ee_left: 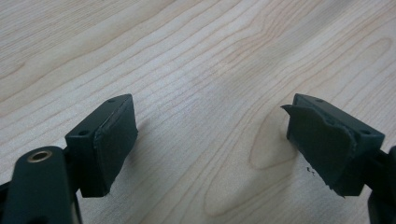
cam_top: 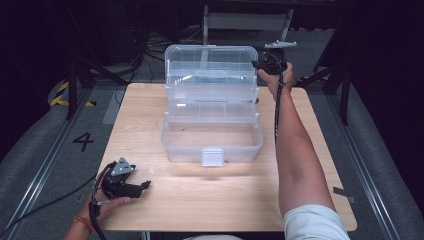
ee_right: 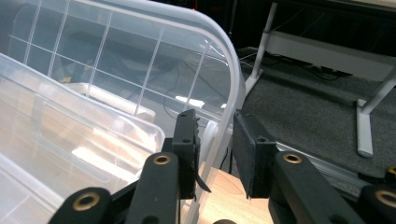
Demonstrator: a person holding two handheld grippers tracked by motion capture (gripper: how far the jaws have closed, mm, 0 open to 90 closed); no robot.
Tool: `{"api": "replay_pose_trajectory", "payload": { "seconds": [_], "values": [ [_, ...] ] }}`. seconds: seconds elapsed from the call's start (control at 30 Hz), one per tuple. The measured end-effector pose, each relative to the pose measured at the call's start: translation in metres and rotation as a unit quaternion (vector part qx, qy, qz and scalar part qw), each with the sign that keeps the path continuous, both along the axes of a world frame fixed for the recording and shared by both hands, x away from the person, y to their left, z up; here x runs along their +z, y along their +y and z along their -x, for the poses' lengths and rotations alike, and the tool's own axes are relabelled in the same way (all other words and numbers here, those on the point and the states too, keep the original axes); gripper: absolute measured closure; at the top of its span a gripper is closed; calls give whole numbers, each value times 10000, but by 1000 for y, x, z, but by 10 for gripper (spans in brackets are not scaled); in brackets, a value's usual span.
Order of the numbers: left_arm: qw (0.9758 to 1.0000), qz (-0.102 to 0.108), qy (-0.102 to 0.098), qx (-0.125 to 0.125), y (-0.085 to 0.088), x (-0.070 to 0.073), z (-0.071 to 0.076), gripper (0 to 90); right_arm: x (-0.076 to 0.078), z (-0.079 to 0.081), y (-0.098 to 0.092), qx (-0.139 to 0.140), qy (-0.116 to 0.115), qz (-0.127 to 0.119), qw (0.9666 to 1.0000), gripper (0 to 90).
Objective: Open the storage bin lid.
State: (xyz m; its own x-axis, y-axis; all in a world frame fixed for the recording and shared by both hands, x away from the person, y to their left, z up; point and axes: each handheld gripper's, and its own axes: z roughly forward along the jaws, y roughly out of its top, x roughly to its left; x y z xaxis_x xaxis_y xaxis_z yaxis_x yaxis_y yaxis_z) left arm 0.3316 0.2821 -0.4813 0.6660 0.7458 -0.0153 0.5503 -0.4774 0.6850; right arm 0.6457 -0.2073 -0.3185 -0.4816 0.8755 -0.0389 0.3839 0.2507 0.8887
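Observation:
A clear plastic tiered storage box (cam_top: 212,148) stands open in the middle of the wooden table (cam_top: 210,200), its lid (cam_top: 210,60) raised upright at the back. My right gripper (cam_top: 265,64) is at the lid's upper right edge. In the right gripper view the lid's rim (ee_right: 229,93) runs between the jaws of my right gripper (ee_right: 215,149), which stand slightly apart from it. My left gripper (cam_top: 145,186) rests low at the table's front left. In the left gripper view my left gripper (ee_left: 210,140) is open, with bare wood between the pads.
The box's trays (cam_top: 212,112) are stepped back above the lower bin, and a latch (cam_top: 212,156) hangs at its front. Dark floor, cables and metal frame legs (ee_right: 364,116) lie behind the table. A cable trails from each gripper.

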Motion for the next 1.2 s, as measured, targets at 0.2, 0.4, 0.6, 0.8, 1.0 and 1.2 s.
{"api": "replay_pose_trajectory", "payload": {
  "seconds": [0.2,0.4,0.6,0.8,1.0,1.2],
  "values": [
    [10000,-19,1,1,0,0,0,166,-8,2,-1,-23,107,37,9999,720],
    [10000,-23,-4,-1,0,0,0,163,-11,5,-7,-14,174,-8,9998,704],
    [10000,-55,-1,-20,0,0,-1,163,-4,10,-5,36,91,14,10000,696],
    [10000,-50,-1,-16,0,0,-1,163,3,17,-6,101,-31,31,9999,661],
    [10000,-50,-31,7,0,0,-1,162,7,27,-7,164,-112,-9,9998,623],
    [10000,-25,-58,29,-1,0,-1,162,10,39,-9,191,-160,128,9996,568]
  ]
}}
